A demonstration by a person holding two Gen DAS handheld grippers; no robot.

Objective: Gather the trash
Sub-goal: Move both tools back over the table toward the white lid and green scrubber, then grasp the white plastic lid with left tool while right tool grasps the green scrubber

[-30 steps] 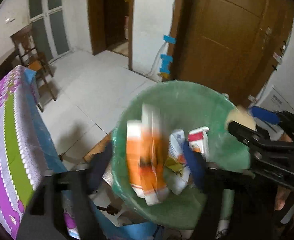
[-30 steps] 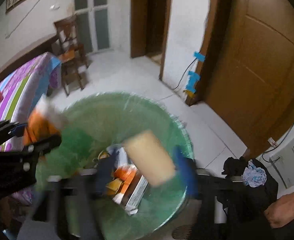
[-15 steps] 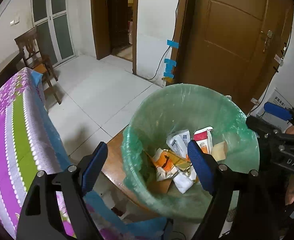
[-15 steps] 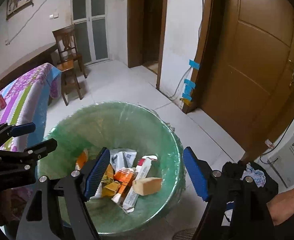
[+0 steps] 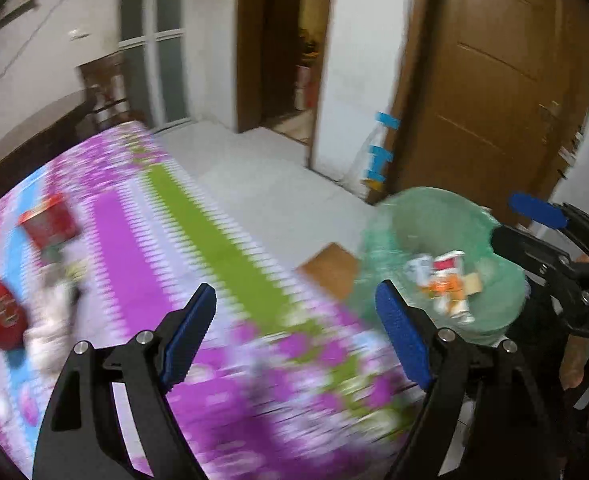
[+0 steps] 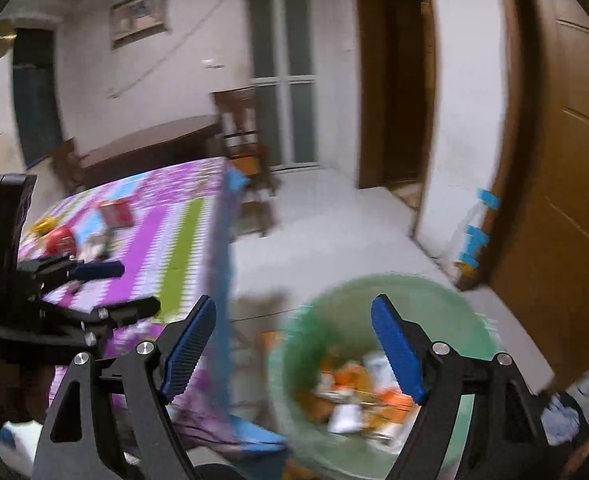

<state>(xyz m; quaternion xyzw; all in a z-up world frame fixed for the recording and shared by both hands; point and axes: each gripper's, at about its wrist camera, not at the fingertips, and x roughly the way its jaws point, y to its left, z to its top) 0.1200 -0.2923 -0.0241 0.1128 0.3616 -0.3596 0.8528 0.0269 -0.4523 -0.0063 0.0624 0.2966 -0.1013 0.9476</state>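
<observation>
A green-lined trash bin (image 5: 406, 216) holds several cartons and wrappers (image 5: 446, 284); it also shows low in the right wrist view (image 6: 334, 300). My left gripper (image 5: 294, 332) is open and empty over the purple flowered tablecloth (image 5: 142, 256). My right gripper (image 6: 294, 344) is open and empty beside the bin's left rim. On the table lie a red box (image 5: 48, 220), a red round object (image 5: 0, 314) and whitish scraps (image 5: 48, 320), all blurred. Each gripper shows in the other's view: the right one (image 5: 554, 236) and the left one (image 6: 106, 288).
A wooden chair (image 6: 242, 136) stands past the table's far end. A brown door (image 5: 486, 92) and an open doorway (image 5: 290, 48) are behind the bin. White tiled floor (image 5: 262, 184) lies between table and doorway. Dark clothes (image 6: 562, 420) lie at the right.
Both grippers have swung left, away from the bin and toward the table. The bin has shifted to the right in both views. Both stay open and empty.
</observation>
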